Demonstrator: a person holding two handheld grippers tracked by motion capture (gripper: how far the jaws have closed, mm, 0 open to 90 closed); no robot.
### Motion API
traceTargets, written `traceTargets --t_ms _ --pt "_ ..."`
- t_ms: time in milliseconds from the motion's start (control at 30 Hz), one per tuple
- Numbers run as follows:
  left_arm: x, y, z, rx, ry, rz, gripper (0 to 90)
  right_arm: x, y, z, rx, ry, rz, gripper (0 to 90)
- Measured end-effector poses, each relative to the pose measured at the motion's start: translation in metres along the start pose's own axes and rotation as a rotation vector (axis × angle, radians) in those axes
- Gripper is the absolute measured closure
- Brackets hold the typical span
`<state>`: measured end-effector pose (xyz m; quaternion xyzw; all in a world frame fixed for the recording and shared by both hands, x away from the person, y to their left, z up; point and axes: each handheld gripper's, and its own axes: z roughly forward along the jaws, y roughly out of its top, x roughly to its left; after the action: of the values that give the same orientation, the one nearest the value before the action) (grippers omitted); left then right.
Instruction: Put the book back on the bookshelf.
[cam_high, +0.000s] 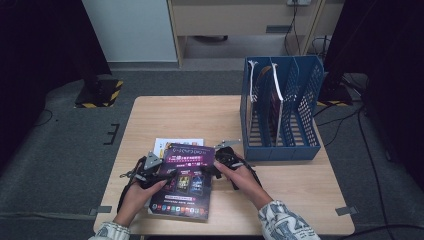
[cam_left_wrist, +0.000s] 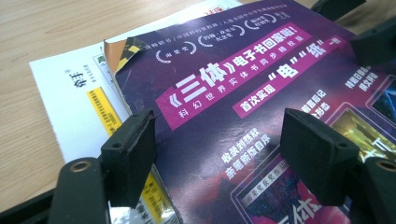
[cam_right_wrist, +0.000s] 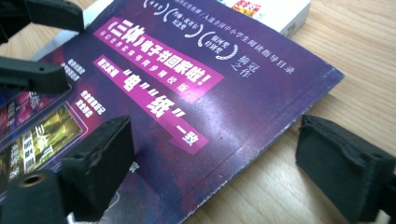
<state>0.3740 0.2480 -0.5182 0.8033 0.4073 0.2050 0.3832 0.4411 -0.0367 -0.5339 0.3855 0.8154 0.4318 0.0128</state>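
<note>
The purple booklet lay on other papers near the table's front edge. The left gripper and right gripper flanked it, jaws apart, clamping nothing.

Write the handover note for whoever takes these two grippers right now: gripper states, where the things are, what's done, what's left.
Left gripper: open, jaws over the left edge of the purple magazine, gripping nothing.
Right gripper: open, jaws straddling the magazine's right edge, pads not pressing.
Magazine lies flat on a white booklet at the table's near-left part.
Blue file rack stands at the right rear, with some items already upright in its slots.
Done: both grippers positioned at the magazine.
Left: probably grip it, lift it and file it in the rack; the booklet beneath likely follows.
</note>
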Motion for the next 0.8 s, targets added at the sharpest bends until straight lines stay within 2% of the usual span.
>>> traceTargets --t_ms 300,400,467,600,667,700,800 --pt "0.009 -0.005 -0.008 0.011 0.018 -0.009 26.6 0.008 0.009 0.015 -0.016 0.01 -0.003 12.9" --pt "0.011 -0.007 -0.009 0.004 0.01 -0.007 26.8 0.011 0.01 0.02 -0.011 0.035 -0.008 12.8" --pt "0.012 -0.007 -0.009 0.006 0.007 -0.008 26.8 0.014 0.011 0.021 -0.001 0.021 -0.024 11.6" --pt "0.012 -0.007 -0.009 0.0 0.002 -0.009 26.6 0.013 0.011 0.021 0.0 0.027 -0.015 11.4" --pt "0.013 -0.007 -0.009 0.001 0.001 -0.01 26.6 0.013 0.012 0.021 0.002 0.026 -0.02 13.3" --pt "0.012 -0.007 -0.009 0.002 0.002 -0.01 26.6 0.014 0.012 0.02 0.004 0.034 -0.006 15.0" --pt "0.013 -0.007 -0.009 0.002 -0.002 -0.013 26.4 0.015 0.014 0.015 -0.013 0.019 -0.034 23.7"
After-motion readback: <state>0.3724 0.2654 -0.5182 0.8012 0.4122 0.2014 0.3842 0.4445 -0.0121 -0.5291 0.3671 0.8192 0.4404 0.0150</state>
